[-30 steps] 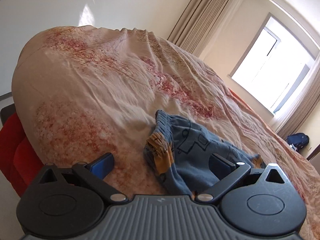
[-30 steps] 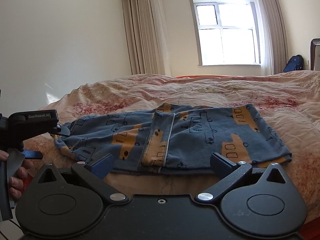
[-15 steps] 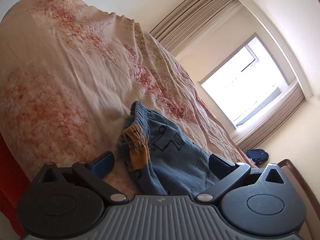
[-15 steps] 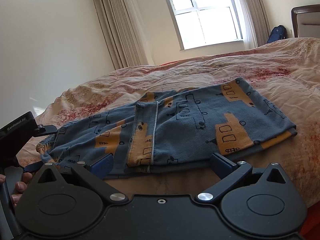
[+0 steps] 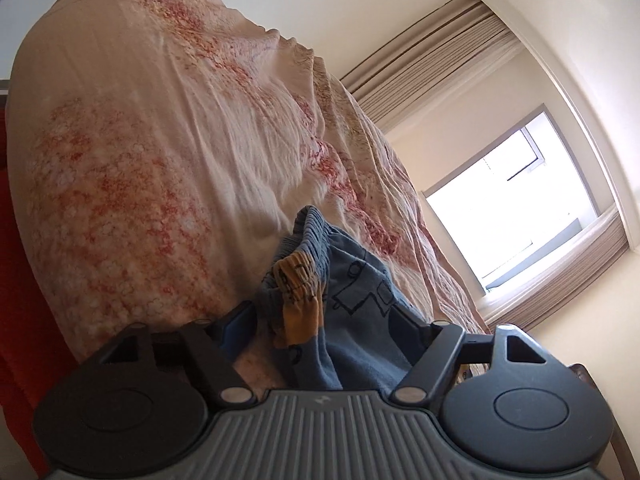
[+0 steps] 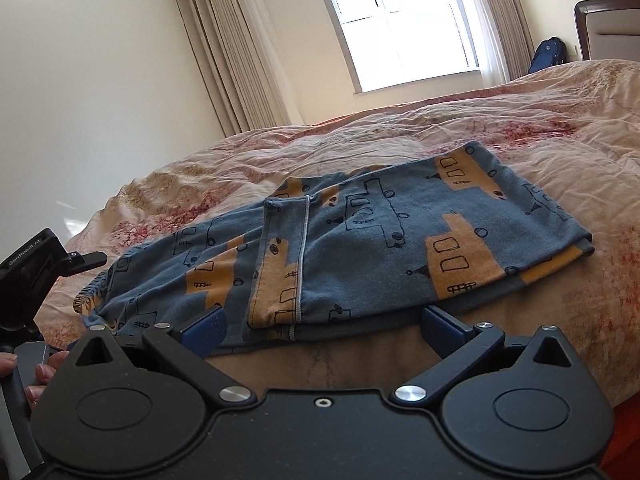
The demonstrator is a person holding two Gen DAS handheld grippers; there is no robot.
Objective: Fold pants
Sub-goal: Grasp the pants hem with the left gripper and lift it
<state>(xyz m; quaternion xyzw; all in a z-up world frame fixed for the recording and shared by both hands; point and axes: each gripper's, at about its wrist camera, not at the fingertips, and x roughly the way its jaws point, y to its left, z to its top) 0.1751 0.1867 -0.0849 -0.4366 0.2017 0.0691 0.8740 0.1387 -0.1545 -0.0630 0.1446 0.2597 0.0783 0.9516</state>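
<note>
Blue pants point(image 6: 360, 240) with orange and black prints lie partly folded on the bed, waistband end at the left. My right gripper point(image 6: 324, 326) is open at the near edge of the pants, with fabric between its blue pads. My left gripper point(image 5: 324, 318) is open around the bunched waistband end point(image 5: 308, 276) of the pants; nothing is pinched. The left gripper also shows at the far left of the right wrist view point(image 6: 36, 264), held by a hand.
The bed has a cream and red floral quilt point(image 6: 520, 132). A window point(image 6: 400, 24) with curtains is behind. A headboard point(image 6: 608, 24) and a blue backpack point(image 6: 548, 54) are at the far right. Red fabric point(image 5: 24, 300) hangs at the bed's edge.
Both grippers have moved closer to the pants and tilted. The left gripper now has the waistband end between its open fingers. The pants themselves have not moved.
</note>
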